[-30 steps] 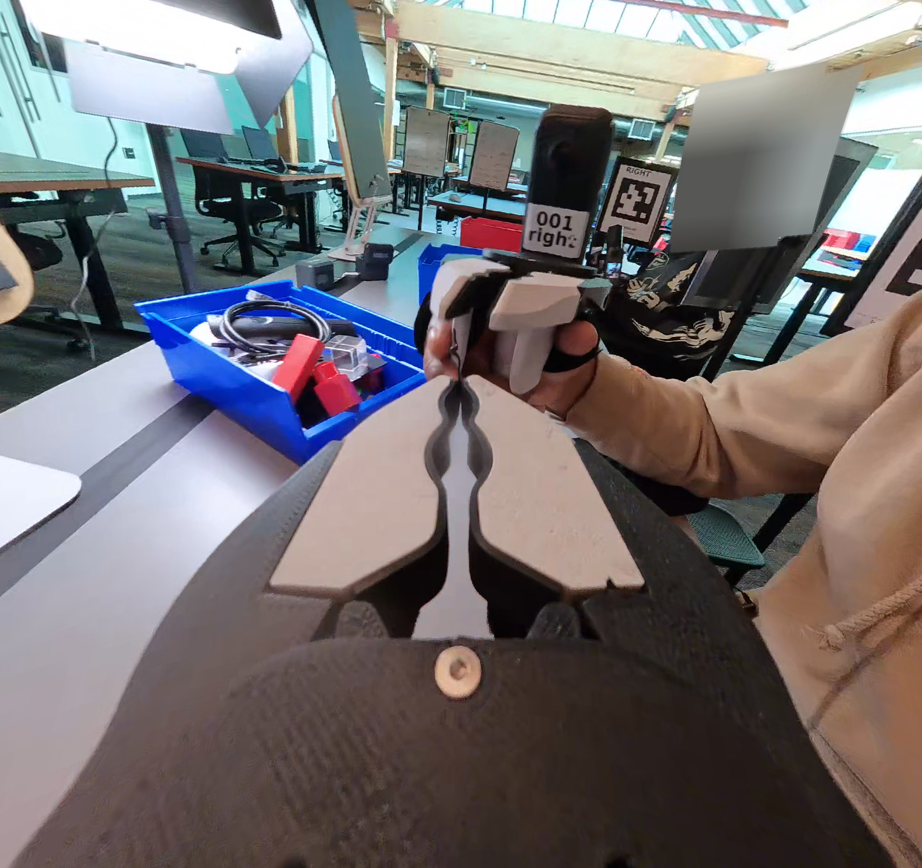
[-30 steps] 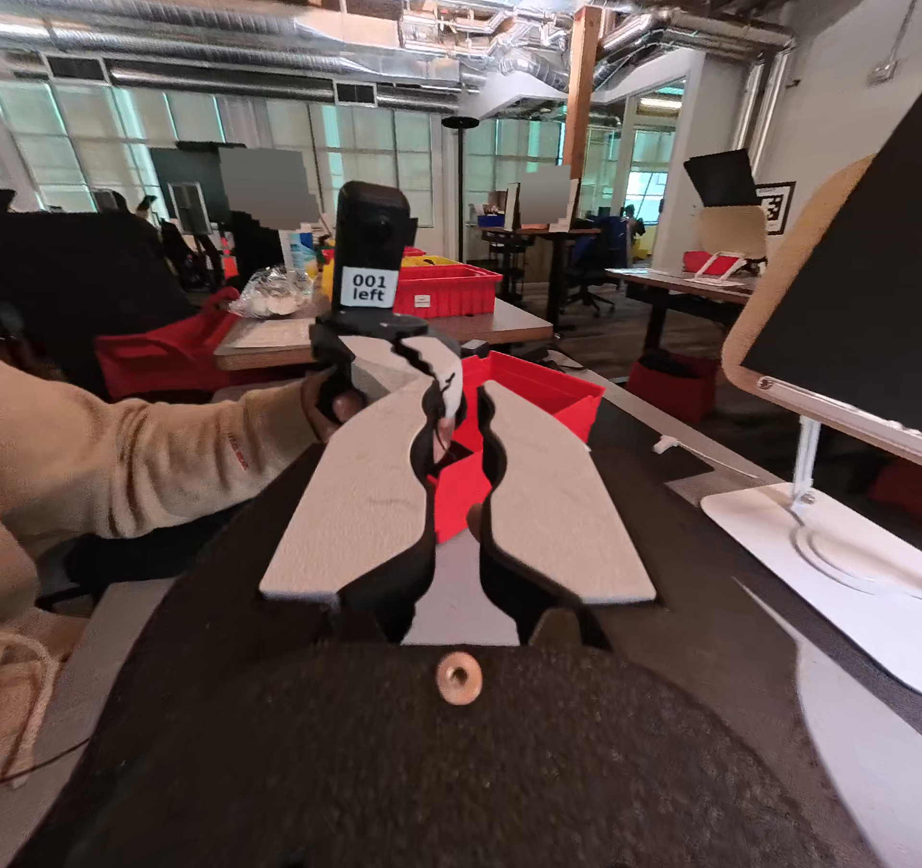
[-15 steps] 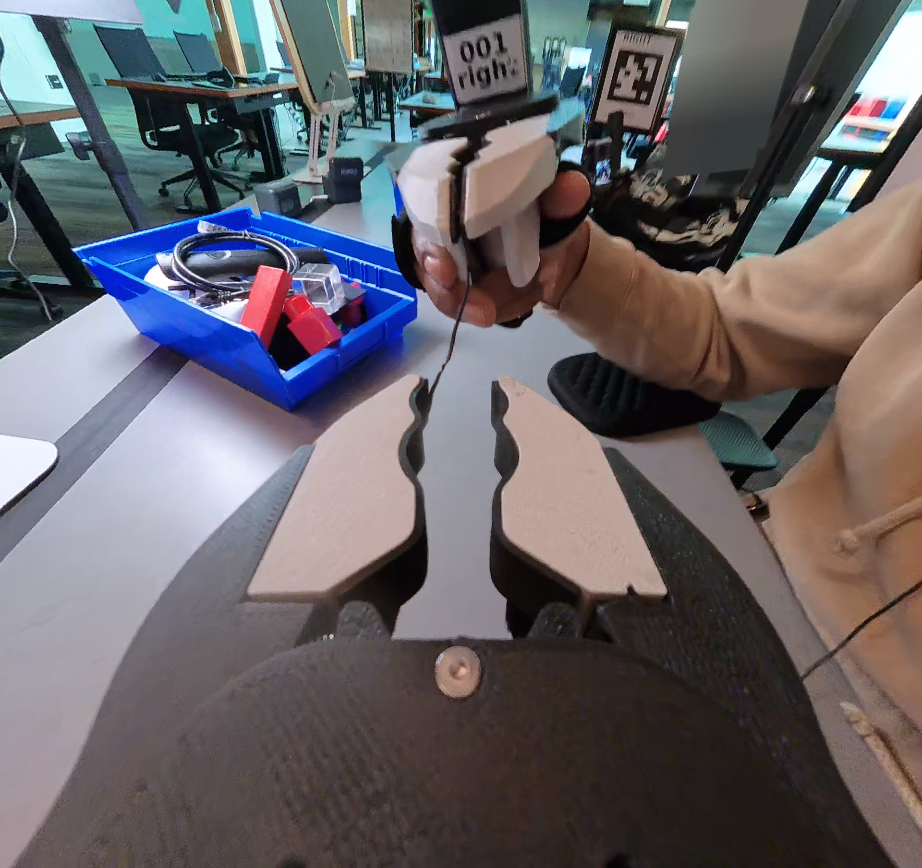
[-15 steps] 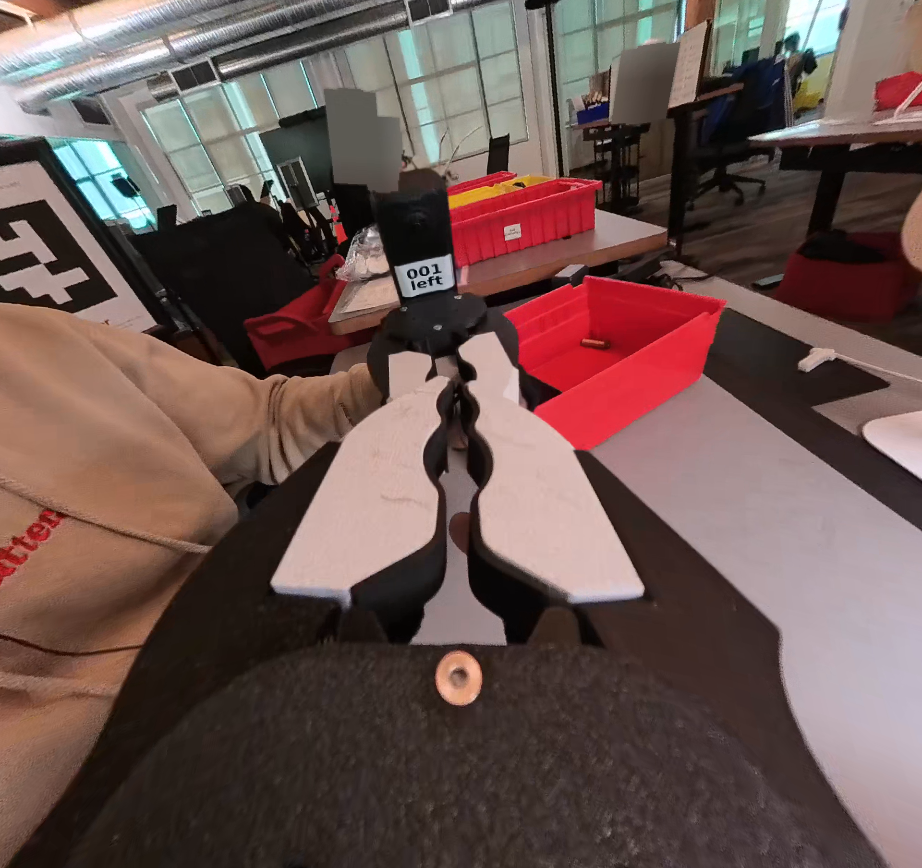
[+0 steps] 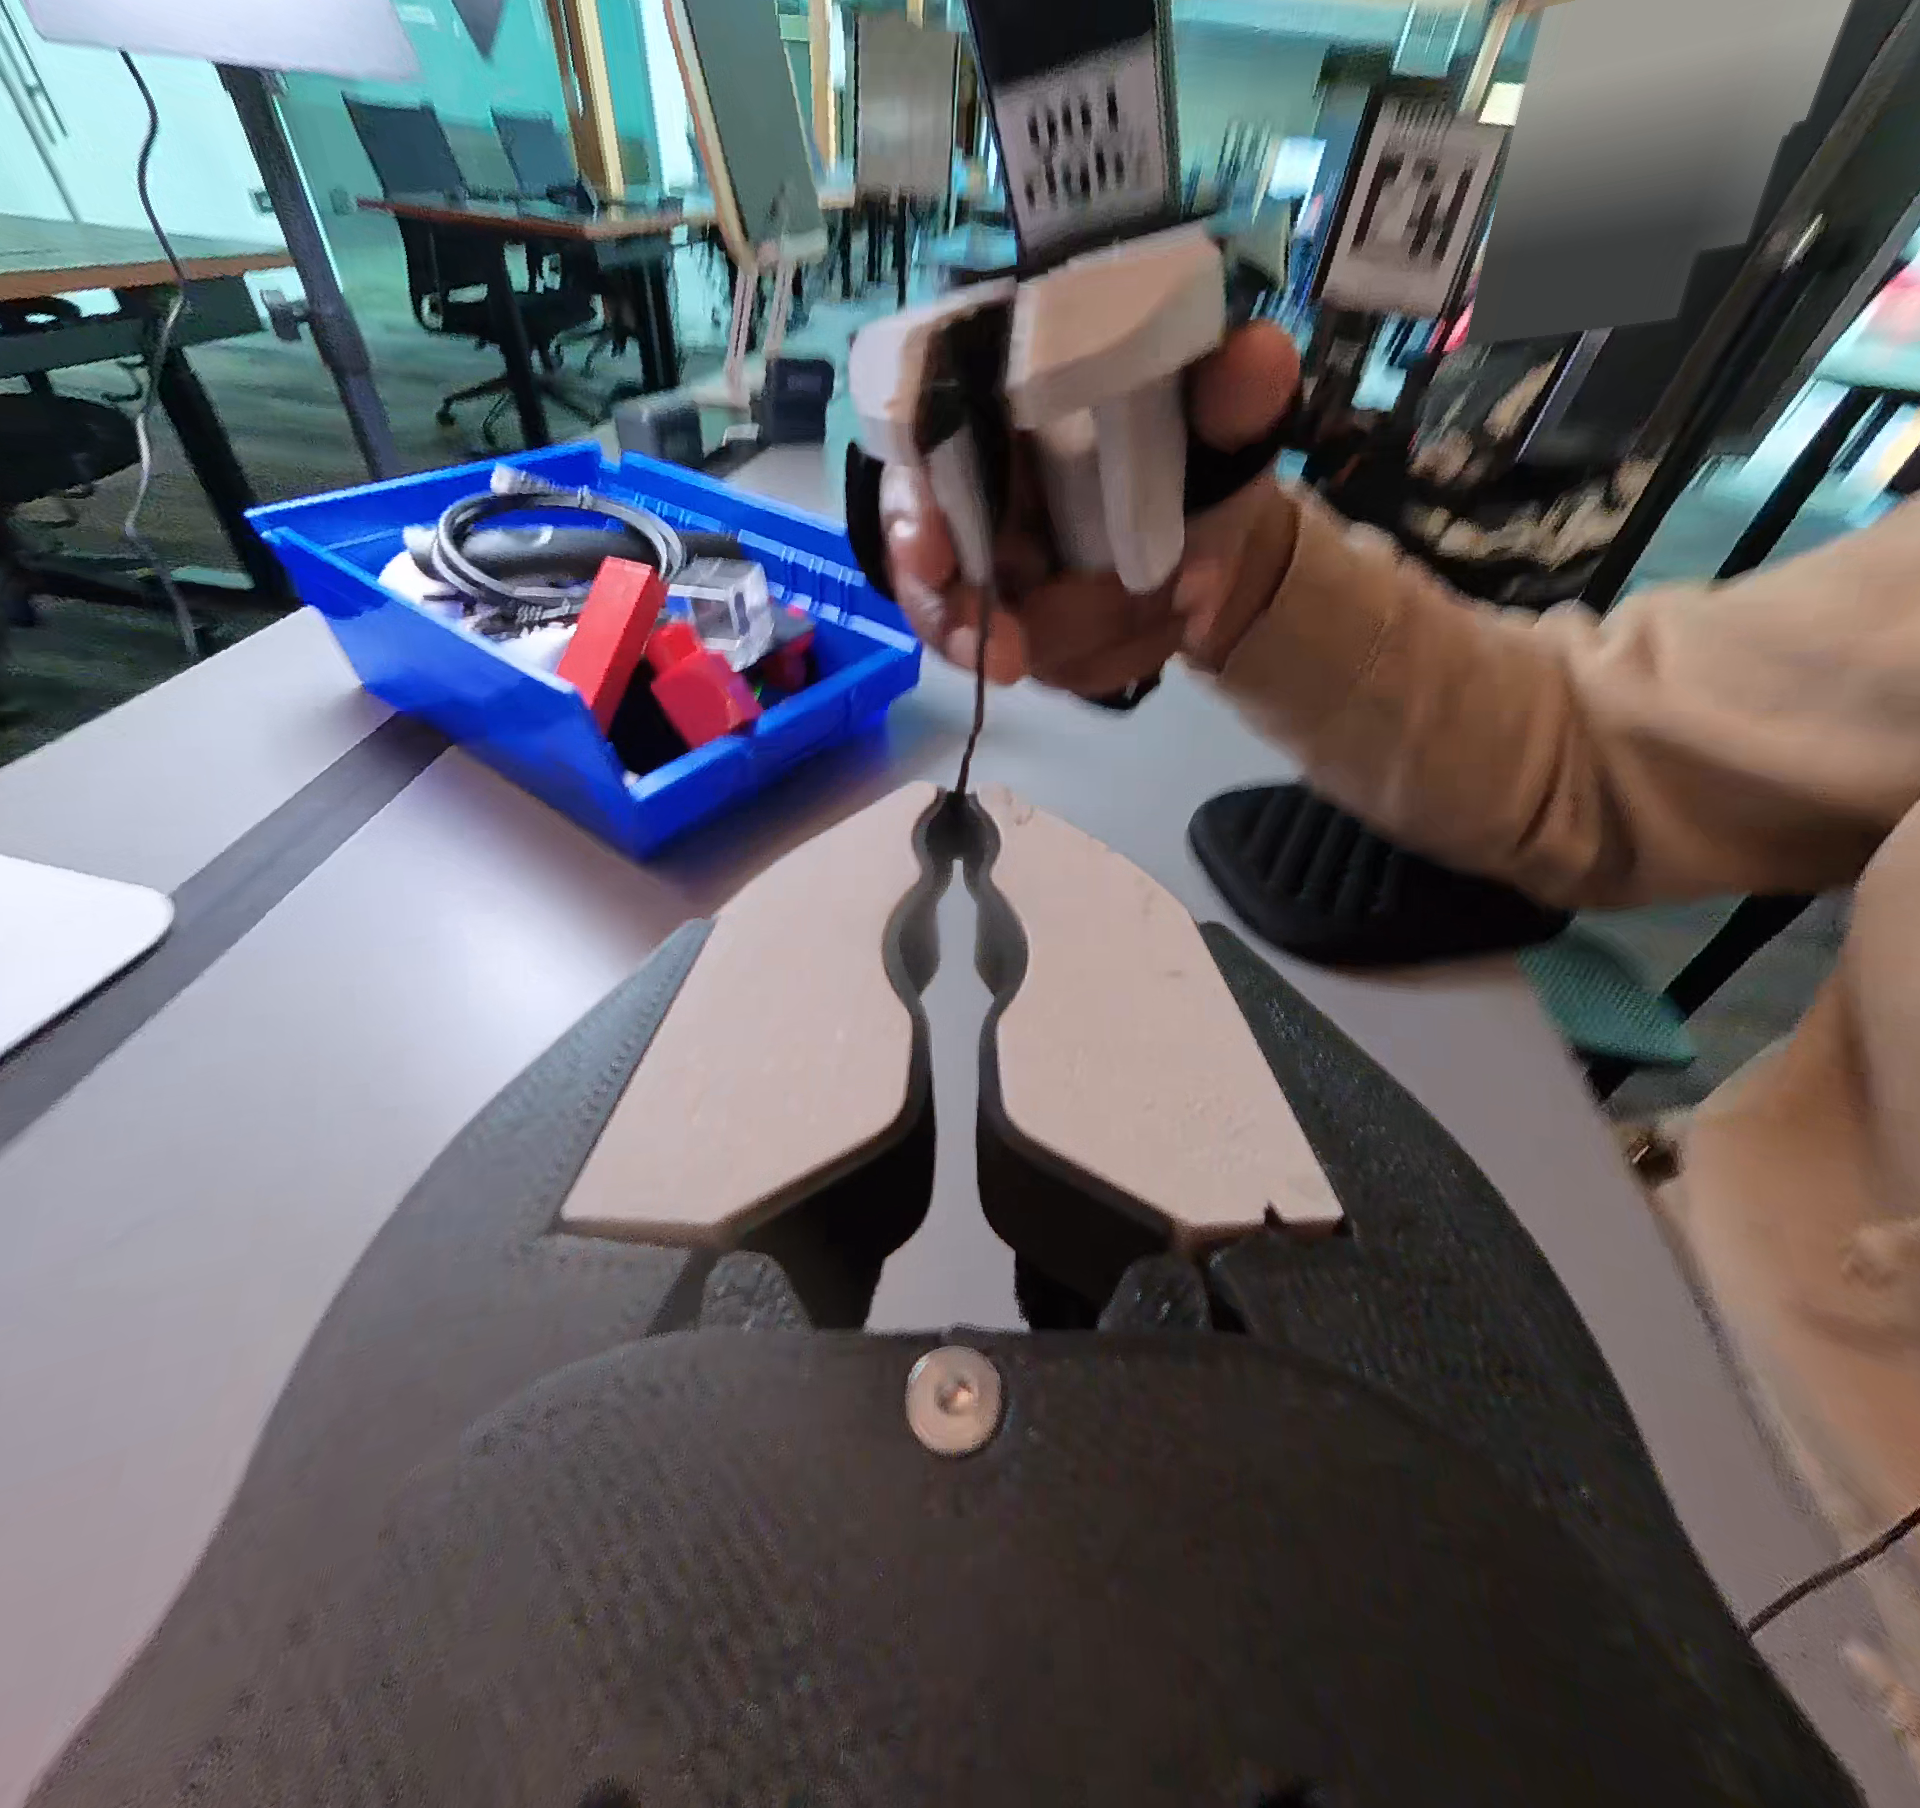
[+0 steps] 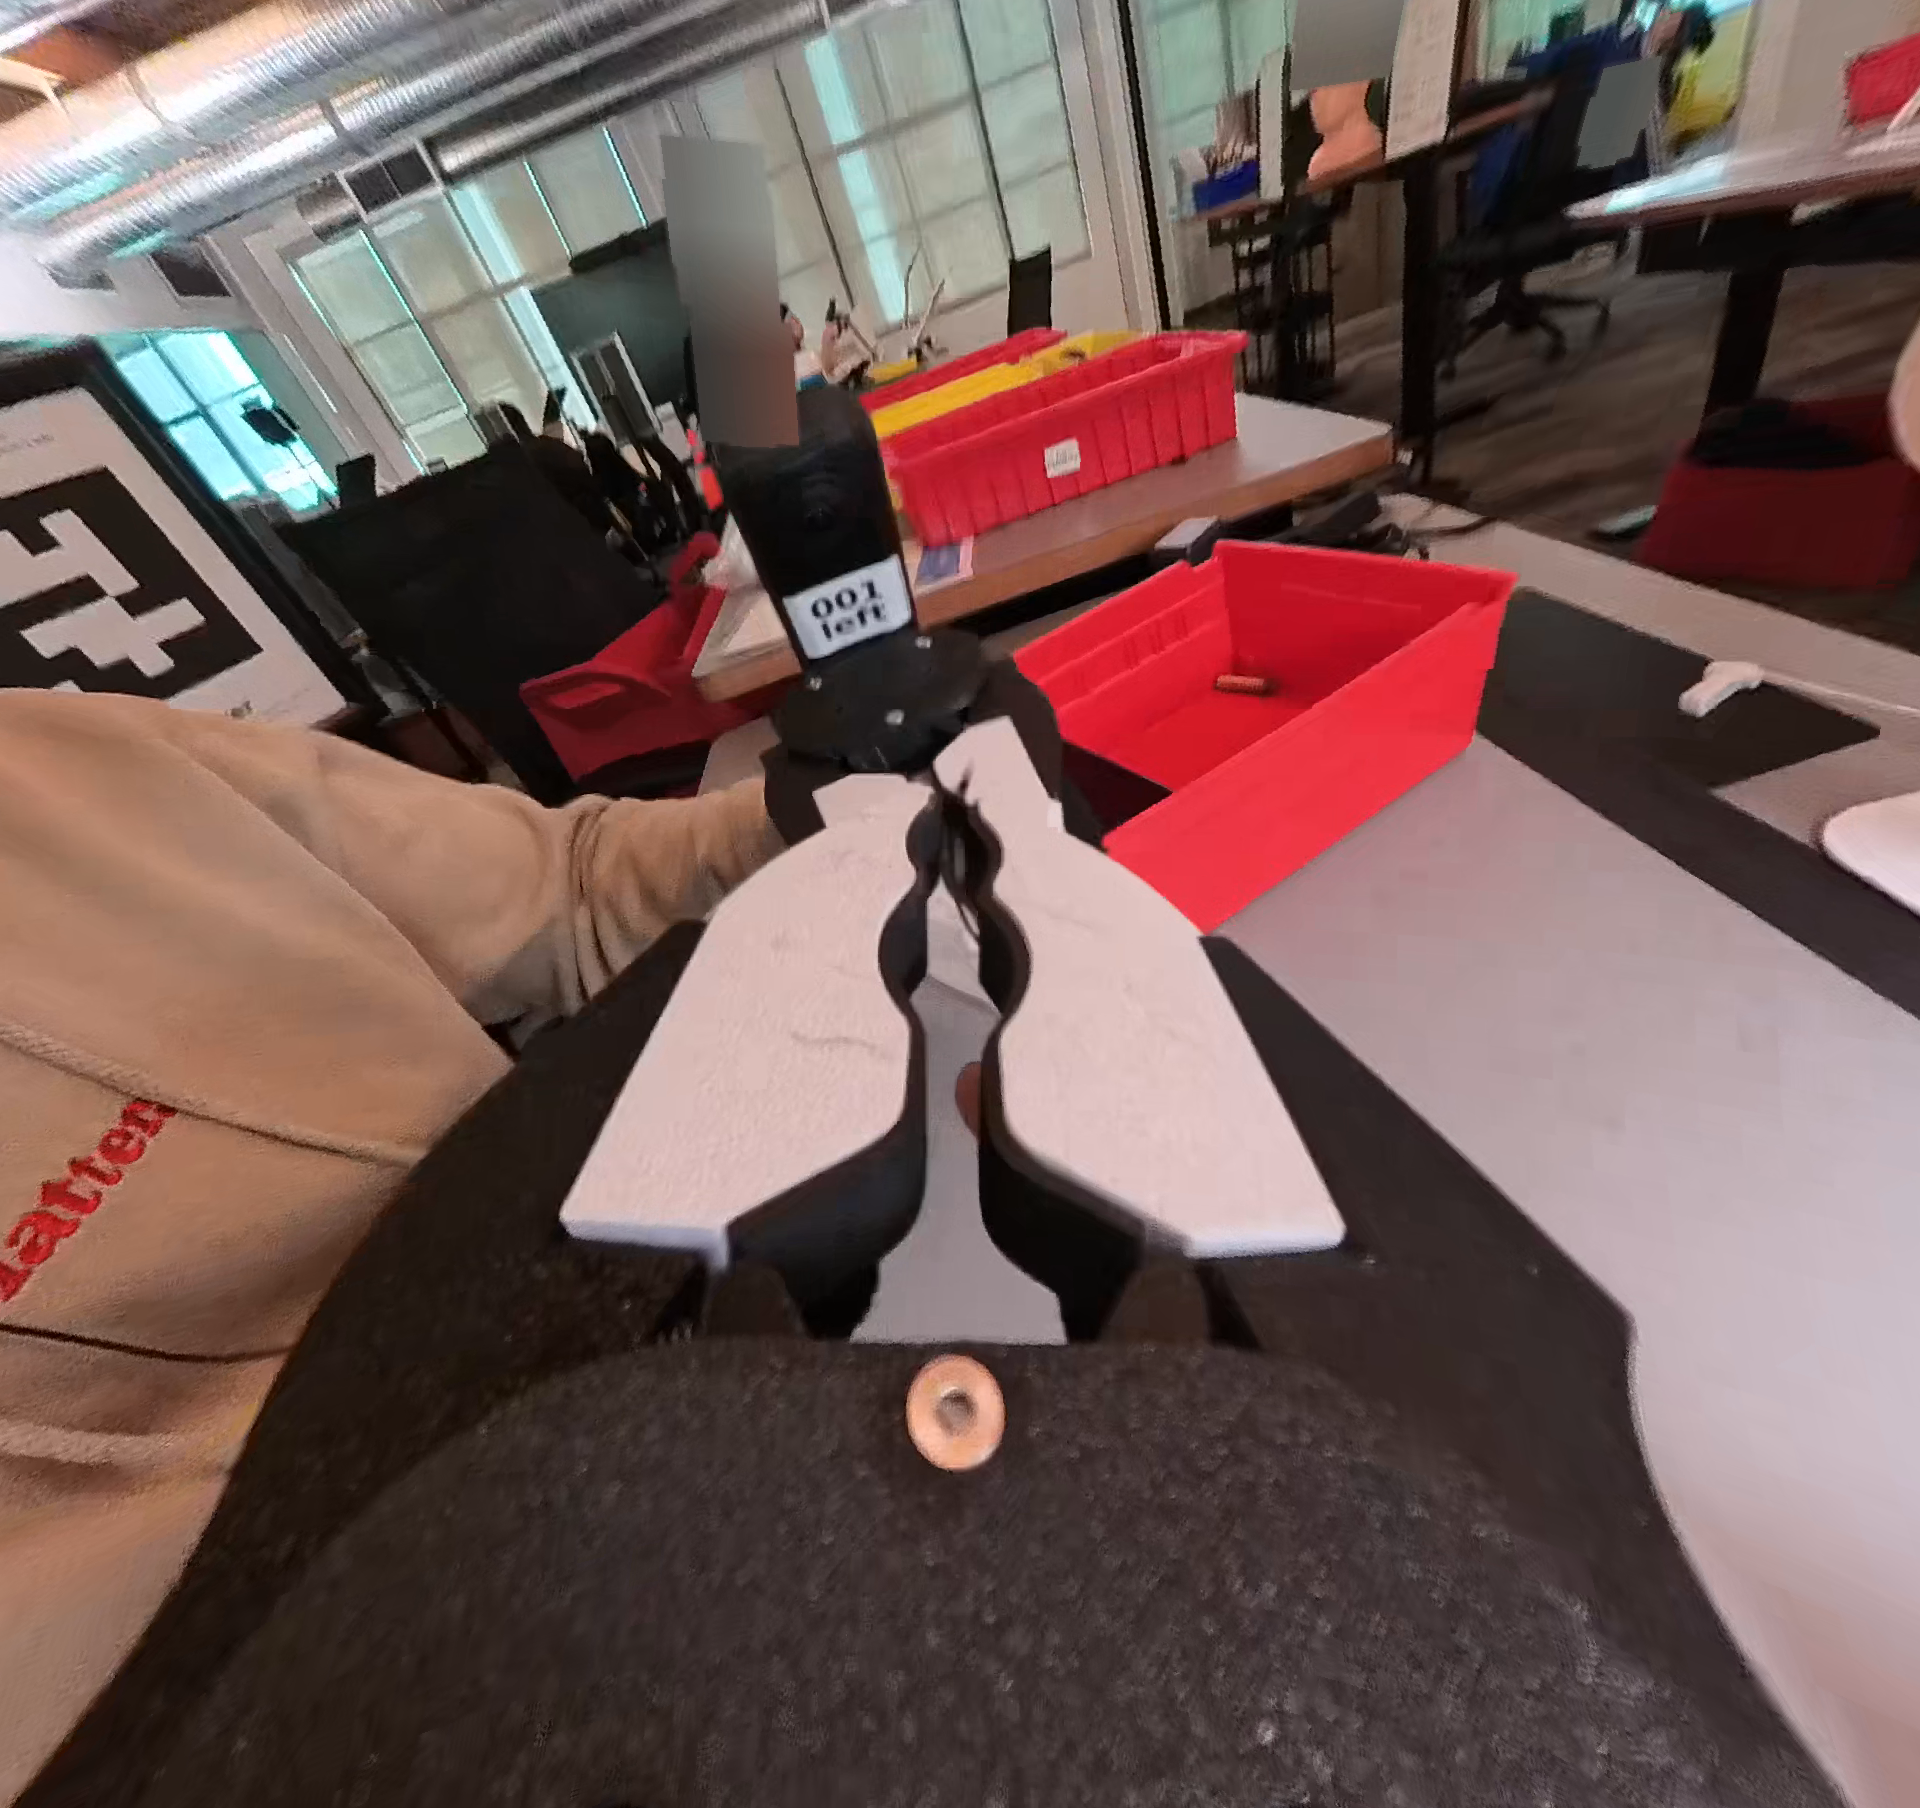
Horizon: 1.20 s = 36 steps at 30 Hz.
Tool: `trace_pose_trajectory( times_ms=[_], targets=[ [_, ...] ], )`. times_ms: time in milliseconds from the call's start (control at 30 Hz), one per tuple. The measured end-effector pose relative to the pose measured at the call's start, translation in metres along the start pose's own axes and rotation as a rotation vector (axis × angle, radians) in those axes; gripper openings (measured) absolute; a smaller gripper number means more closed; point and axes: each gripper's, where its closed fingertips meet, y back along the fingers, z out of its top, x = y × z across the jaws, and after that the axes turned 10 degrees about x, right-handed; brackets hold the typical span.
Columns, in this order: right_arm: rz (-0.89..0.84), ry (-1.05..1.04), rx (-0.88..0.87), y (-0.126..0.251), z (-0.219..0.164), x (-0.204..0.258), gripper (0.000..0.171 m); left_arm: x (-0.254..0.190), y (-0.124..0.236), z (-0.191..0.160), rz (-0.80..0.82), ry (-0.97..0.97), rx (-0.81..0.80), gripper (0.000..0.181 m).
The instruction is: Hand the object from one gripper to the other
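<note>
A thin black cord (image 5: 971,698) runs from my right gripper (image 5: 1013,553) down to the tips of my left gripper (image 5: 956,804). The left gripper's fingers are shut on the cord's lower end. In the right wrist view my right gripper (image 6: 951,808) is shut on the same cord (image 6: 964,885), which shows as a dark strand between its fingers. The left gripper (image 6: 937,776) faces it tip to tip, just beyond. Both are held above the grey table (image 5: 312,979). A hand in a beige sleeve (image 5: 1507,719) holds each gripper.
A blue bin (image 5: 520,719) with a coiled cable and red blocks stands at the left. A red bin (image 6: 1278,813) holding a small brown item (image 6: 1242,684) stands at the right. A black pad (image 5: 1351,885) and a white stand base (image 5: 62,937) lie on the table. Spacing between my two grippers at the tips: around 6 centimetres.
One second ago the left gripper was shut and the right open. Half a second ago the left had opened and the right shut on the cord. Now the left is shut again at the cord's lower end.
</note>
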Motion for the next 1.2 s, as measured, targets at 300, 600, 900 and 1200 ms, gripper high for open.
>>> trace_pose_trajectory(
  times_ms=[300, 600, 900, 1200],
  targets=[
    [-0.006, 0.095, -0.068, -0.029, -0.012, -0.004, 0.013, -0.002, 0.011, 0.025, -0.100, 0.167, -0.221, 0.001],
    [-0.085, 0.130, 0.105, -0.026, -0.029, -0.015, 0.000, 0.004, 0.030, 0.033, -0.111, 0.171, -0.230, 0.016],
    [-0.157, 0.240, 0.216, -0.044, -0.050, -0.017, 0.005, 0.006, 0.021, 0.021, -0.053, 0.129, -0.115, 0.000],
    [-0.060, 0.146, 0.096, -0.031, -0.030, -0.007, 0.014, -0.002, 0.002, -0.003, -0.011, -0.001, 0.050, 0.001]
  ],
)
